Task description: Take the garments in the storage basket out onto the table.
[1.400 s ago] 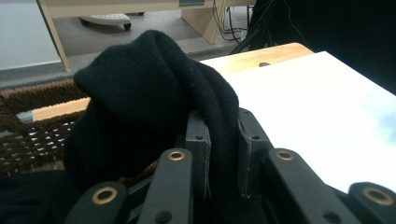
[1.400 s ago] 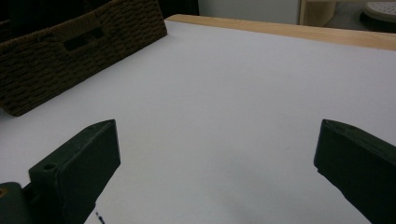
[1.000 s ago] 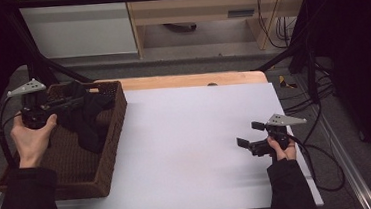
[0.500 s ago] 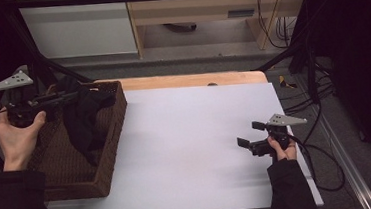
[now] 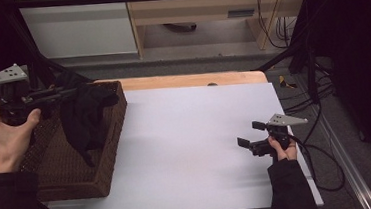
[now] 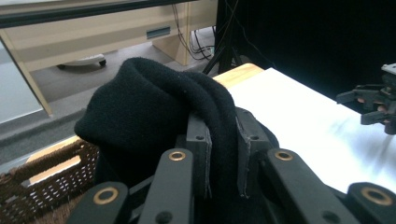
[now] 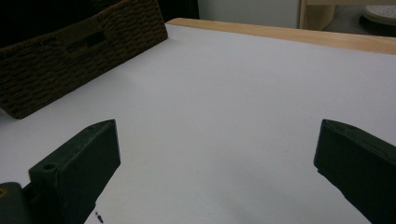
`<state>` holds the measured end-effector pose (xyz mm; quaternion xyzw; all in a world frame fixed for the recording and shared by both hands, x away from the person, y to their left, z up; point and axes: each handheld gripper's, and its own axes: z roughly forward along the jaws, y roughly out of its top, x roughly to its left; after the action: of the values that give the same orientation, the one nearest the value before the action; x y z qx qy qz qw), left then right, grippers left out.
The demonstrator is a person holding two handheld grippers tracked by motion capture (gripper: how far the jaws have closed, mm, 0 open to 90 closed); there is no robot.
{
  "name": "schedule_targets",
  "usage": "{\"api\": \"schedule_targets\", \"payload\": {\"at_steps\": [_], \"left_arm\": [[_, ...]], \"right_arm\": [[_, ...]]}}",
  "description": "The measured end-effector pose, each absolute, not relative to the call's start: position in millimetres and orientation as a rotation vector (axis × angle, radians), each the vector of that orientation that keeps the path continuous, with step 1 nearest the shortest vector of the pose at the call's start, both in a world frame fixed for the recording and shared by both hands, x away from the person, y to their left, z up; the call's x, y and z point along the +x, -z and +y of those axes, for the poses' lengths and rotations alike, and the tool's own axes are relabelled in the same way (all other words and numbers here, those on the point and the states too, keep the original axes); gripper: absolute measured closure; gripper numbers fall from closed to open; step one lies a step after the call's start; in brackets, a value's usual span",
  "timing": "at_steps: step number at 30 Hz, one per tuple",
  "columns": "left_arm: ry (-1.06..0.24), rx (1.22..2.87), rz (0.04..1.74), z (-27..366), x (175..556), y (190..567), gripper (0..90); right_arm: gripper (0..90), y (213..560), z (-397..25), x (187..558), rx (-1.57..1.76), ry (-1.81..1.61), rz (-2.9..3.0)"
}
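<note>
Clamped in the left gripper [image 6: 222,158], a black cloth [image 5: 85,117] is held above the basket [image 5: 108,160] at frame left — probably for removal — while the right gripper [image 7: 215,158] is kept wide open.

Ahead of my right gripper [image 5: 249,138], between its wide-set jaws, bare white tabletop [image 5: 191,134] runs unobstructed to the wicker basket [image 5: 78,168], whose wall blocks the far side. Black cloth [image 5: 86,117] fills the gap between my left gripper [image 6: 223,154] jaws and hangs below them into the basket.

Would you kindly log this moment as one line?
left gripper: shut on black cloth, lifted above wicker basket | right gripper: open, resting on white table
</note>
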<state>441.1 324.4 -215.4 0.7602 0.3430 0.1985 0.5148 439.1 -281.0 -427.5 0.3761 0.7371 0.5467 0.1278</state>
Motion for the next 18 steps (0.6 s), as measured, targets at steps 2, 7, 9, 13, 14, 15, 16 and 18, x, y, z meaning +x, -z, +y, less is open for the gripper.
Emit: {"api": "schedule_targets", "payload": {"at_steps": [2, 7, 9, 13, 14, 15, 16, 18], "left_arm": [[-0.475, 1.826, 0.809, 321.6, 438.1, 209.9, 77.4], [-0.471, 1.832, 0.791, 317.1, 435.5, 203.5, 77.5], [-0.471, 1.832, 0.78, 315.0, 434.1, 200.2, 77.5], [-0.468, 1.82, 0.75, 310.2, 431.0, 193.5, 77.6], [-0.468, 1.821, 0.741, 307.4, 429.8, 190.7, 77.6], [-0.468, 1.821, 0.741, 307.4, 429.8, 190.7, 77.6], [-0.469, 1.822, 0.737, 306.3, 429.4, 189.5, 77.6], [-0.469, 1.821, 0.732, 304.2, 429.0, 187.4, 77.6]], "right_arm": [[0.7, 427.7, -280.8, 439.2, 1.094, -1.588, 2.145], [0.7, 427.8, -280.7, 439.2, 1.094, -1.589, 2.147], [0.8, 427.6, -280.8, 439.2, 1.094, -1.59, 2.147], [0.7, 427.8, -280.5, 439.2, 1.096, -1.589, 2.148], [0.7, 427.9, -280.4, 439.3, 1.096, -1.588, 2.148], [0.7, 427.9, -280.4, 439.3, 1.096, -1.588, 2.148], [0.7, 427.9, -280.5, 439.3, 1.096, -1.588, 2.149], [0.7, 427.8, -280.5, 439.2, 1.096, -1.588, 2.148]]}}
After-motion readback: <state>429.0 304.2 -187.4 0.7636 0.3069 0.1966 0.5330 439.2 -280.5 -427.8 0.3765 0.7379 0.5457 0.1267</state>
